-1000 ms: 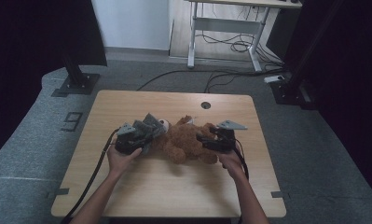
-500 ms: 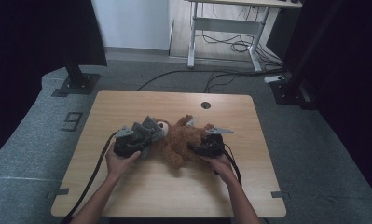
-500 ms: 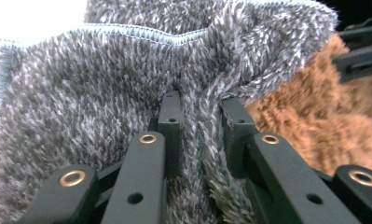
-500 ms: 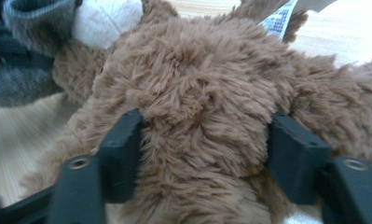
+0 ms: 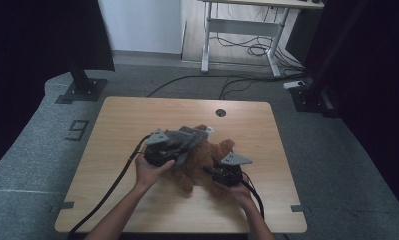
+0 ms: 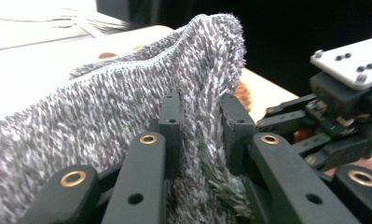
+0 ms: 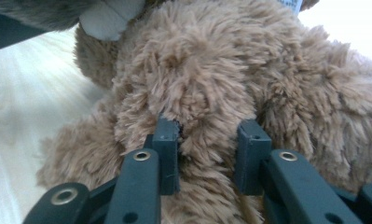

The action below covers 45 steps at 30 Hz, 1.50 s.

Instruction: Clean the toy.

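A single mark can be read: the figure "9" point(image 5: 76, 130), taped in dark strips on the grey floor point(image 5: 32, 150), well to the left of the left tongs point(image 5: 179, 150), off the bench's point(image 5: 137, 112) left edge.

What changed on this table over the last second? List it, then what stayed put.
The right gripper has come down and its jaws have just been closing onto a limb of the brown teddy bear. The left gripper, shut on the grey fuzzy garment, has drawn it further over the bear. The bear stays lying mid-table.
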{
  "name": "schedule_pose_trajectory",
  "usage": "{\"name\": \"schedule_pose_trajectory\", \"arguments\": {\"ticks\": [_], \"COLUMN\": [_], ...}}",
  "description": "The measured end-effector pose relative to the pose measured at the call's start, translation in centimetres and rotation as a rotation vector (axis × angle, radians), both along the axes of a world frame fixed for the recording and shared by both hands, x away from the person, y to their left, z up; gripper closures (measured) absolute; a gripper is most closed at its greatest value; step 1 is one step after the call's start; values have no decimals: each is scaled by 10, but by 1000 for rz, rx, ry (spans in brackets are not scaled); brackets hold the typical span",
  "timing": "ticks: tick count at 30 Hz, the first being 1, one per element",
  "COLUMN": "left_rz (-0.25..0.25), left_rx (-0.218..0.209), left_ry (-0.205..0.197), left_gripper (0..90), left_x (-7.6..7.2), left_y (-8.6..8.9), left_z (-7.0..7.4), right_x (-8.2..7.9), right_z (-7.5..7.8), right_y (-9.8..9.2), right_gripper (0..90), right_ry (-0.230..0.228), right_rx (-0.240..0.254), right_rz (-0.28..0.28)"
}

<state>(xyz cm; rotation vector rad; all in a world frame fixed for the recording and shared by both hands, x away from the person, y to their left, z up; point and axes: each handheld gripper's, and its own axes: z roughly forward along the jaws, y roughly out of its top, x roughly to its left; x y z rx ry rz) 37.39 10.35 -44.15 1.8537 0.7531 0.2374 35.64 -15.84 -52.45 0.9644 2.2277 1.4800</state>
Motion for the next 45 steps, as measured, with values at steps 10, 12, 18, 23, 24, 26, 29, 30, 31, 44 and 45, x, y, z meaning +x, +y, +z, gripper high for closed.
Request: {"name": "schedule_pose_trajectory", "arguments": {"ticks": [10,12,18,23,24,26,29,30,31,44,45], "left_rz": [-80,-75,-24,47,67,84,103,108,117,201,206], "left_rx": [98,96,108,96,80,43,15,11,3,-34,-39], "left_ry": [27,33,1,3,-3,10,16,14,13,72,73], "left_gripper": [738,745,748,748,748,749,749,749,749,775,780], "left_x": [-5,-3,-5,0,0,2,1,1,0,12,12], "left_y": [-58,-55,-34,1,11,26,41,44,50,87,87], "left_z": [-28,-30,-25,-24,-24,-23,-22,-22,-21,-37,-39], "right_x": [-16,-15,-15,-15,-15,-15,-15,-15,-15,-16,-16], "right_z": [-4,-6,-6,-7,-7,-7,-7,-7,-6,-6,-6], "right_y": [-5,-8,-8,-9,-9,-9,-9,-9,-9,-9,-10], "right_gripper": [722,735,738,738,738,737,735,735,733,611,556], "right_ry": [-30,-18,-15,-12,-12,-13,-13,-14,-15,3,18], "right_rx": [-2,8,12,20,18,19,19,18,17,39,40], "right_rz": [52,51,50,50,51,54,55,55,54,18,13]}}
